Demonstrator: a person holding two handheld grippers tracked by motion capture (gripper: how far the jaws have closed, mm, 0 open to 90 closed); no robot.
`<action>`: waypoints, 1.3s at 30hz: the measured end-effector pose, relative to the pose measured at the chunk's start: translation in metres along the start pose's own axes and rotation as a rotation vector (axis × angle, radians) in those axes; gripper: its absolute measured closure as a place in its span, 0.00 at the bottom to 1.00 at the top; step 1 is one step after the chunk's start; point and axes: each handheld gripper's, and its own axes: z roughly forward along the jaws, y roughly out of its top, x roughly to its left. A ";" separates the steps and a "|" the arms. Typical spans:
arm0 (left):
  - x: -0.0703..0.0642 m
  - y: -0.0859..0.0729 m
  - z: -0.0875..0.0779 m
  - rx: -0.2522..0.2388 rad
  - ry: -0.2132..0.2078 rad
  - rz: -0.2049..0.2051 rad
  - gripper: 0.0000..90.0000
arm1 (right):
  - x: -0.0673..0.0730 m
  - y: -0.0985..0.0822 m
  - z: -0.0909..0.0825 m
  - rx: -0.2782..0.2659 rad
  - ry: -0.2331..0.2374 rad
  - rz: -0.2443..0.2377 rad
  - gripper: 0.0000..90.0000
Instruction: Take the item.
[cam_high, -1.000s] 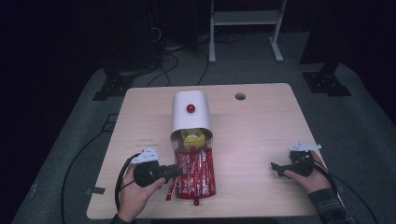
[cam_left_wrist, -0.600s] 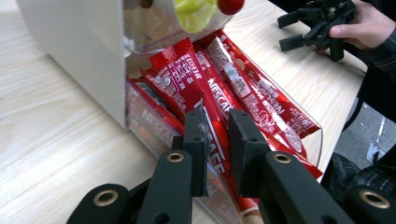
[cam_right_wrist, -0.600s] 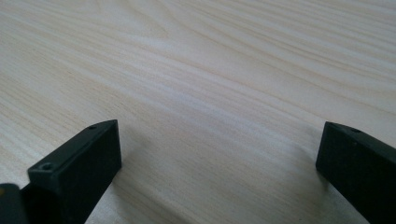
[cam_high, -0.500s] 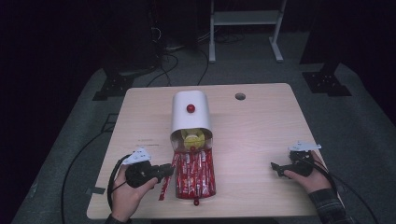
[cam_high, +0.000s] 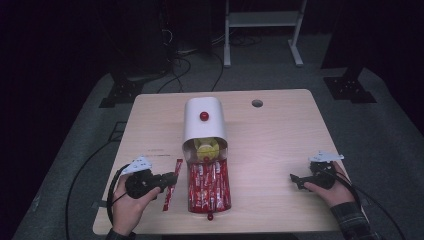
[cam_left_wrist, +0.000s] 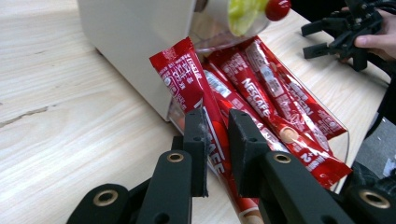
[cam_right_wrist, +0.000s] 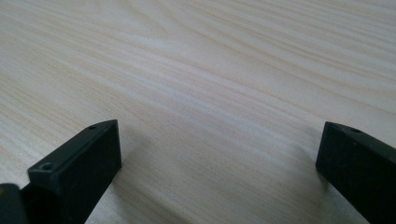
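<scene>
Clamping a red Nescafé stick sachet (cam_left_wrist: 196, 88), the left gripper (cam_high: 172, 178) has both jaws pinched on the lower half of the packet; in the left gripper view the sachet runs up and away from between the pads, its top end free in the air. From the high view the same sachet (cam_high: 171, 184) sits just left of the clear tray, apart from the rest of the pile, with the person's left hand (cam_high: 127, 205) wrapped on the gripper body near the table's front edge.

Right gripper (cam_high: 296, 179): jaws spread wide, nothing between them, bare wood under them in its own view. It rests low on the wooden table (cam_high: 280, 135) well to the right, jaws pointed toward the tray, right hand (cam_high: 332, 189) behind it.

Just beyond the left gripper's tips: clear tray (cam_high: 224, 202) packed with more red sachets (cam_high: 207, 182) lying lengthwise. A small red ball (cam_high: 210, 217) sits at the tray's near end.

Farther on, the white dispenser (cam_high: 202, 122) with the tray coming out of its open mouth; something yellow (cam_high: 206, 148) shows inside the mouth, red knob (cam_high: 203, 116) on top. Past that, right of the dispenser, a cable hole (cam_high: 257, 103) near the table's far edge.
</scene>
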 end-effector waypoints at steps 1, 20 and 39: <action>0.001 0.000 0.000 0.000 0.002 -0.001 0.87 | 0.000 0.000 0.000 0.000 0.000 0.000 0.00; 0.027 0.002 0.007 -0.036 0.071 -0.045 0.87 | 0.000 0.000 0.000 0.000 0.000 0.000 0.00; 0.050 0.001 0.026 -0.009 0.132 -0.072 0.87 | 0.000 0.000 0.000 0.000 0.000 0.000 0.00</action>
